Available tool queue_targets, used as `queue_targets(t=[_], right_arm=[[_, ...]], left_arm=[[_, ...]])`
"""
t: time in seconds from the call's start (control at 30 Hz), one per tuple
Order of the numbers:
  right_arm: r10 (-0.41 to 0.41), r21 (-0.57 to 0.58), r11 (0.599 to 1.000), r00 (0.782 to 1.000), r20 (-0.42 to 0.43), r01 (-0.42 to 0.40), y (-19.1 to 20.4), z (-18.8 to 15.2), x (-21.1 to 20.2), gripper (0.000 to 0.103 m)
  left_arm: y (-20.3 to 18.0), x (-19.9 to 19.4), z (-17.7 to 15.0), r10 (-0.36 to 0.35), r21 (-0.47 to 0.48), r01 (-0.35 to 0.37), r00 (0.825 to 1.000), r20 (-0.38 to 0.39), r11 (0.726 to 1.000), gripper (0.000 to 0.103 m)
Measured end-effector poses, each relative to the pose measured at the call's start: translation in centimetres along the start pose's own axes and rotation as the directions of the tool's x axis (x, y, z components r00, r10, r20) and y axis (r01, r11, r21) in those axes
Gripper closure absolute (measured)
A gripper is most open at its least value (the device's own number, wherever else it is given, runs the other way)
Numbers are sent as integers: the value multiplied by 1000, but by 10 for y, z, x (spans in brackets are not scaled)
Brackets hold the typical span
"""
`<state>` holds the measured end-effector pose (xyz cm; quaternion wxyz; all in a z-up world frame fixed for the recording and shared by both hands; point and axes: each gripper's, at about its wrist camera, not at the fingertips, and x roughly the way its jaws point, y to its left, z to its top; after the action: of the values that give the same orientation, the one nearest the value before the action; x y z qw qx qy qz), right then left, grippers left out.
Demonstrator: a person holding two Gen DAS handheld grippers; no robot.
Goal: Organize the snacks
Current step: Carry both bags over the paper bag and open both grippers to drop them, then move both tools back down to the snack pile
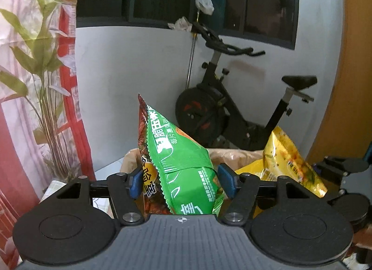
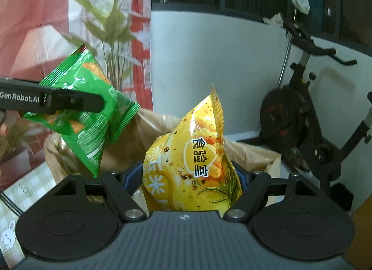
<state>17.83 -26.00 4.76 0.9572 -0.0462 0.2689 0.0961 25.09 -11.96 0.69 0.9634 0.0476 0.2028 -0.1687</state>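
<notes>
Left gripper (image 1: 181, 182) and right gripper (image 2: 186, 180) both clamped, side by side.

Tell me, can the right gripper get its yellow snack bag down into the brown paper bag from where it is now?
Probably yes. The right gripper holds the yellow snack bag just before the brown paper bag, whose mouth looks open; the green snack bag hangs off to the side.

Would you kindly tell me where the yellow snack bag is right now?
The yellow snack bag sits clamped in the right tongs, held over the brown paper bag, right of the green snack bag.
</notes>
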Motion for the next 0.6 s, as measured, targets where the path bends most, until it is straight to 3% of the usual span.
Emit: queue_targets(t=[0.17, 0.27, 0.6], right_arm=[[0, 43, 999, 1000, -30, 2, -4, -2, 4, 21], [-5, 46, 999, 1000, -30, 7, -4, -1, -2, 12], [35, 59, 998, 999, 3, -35, -4, -3, -51, 12]], left_arm=[[6, 1, -1, 38, -15, -38, 999, -10, 999, 18], [12, -5, -2, 42, -37, -43, 999, -18, 998, 18], [48, -65, -11, 80, -116, -85, 996, -44, 990, 18]])
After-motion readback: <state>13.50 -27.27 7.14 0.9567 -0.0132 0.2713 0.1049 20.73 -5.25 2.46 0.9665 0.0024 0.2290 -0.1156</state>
